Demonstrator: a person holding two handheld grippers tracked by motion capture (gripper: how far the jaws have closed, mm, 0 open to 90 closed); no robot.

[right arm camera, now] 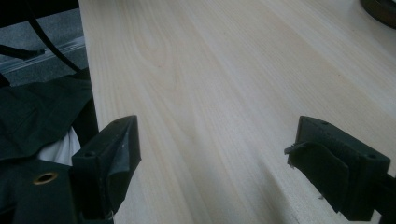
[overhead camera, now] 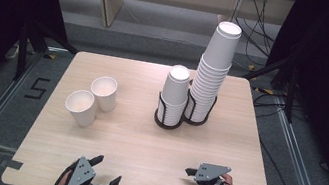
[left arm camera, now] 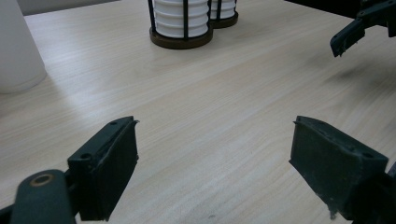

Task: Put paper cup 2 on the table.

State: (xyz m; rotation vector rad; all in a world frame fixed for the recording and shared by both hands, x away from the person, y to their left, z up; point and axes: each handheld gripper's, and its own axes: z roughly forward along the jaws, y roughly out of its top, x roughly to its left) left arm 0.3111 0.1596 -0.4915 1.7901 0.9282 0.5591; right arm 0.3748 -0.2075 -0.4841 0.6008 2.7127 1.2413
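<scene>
Two loose cups (overhead camera: 90, 99) stand ahead of your left gripper (overhead camera: 106, 171); both it and right gripper (overhead camera: 184, 182) gape empty; stacking looks unstarted.

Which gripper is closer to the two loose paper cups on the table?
Left. The left gripper sits at the near edge, just below the two loose cups. The right gripper is farther off, toward the table's other side.

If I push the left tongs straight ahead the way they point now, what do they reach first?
Probably the shorter stack of cups in its black holder. The left tongs stand open, with bare table ahead until that stack. Depth is hard to judge; the right tongs sit off to the side.
</scene>
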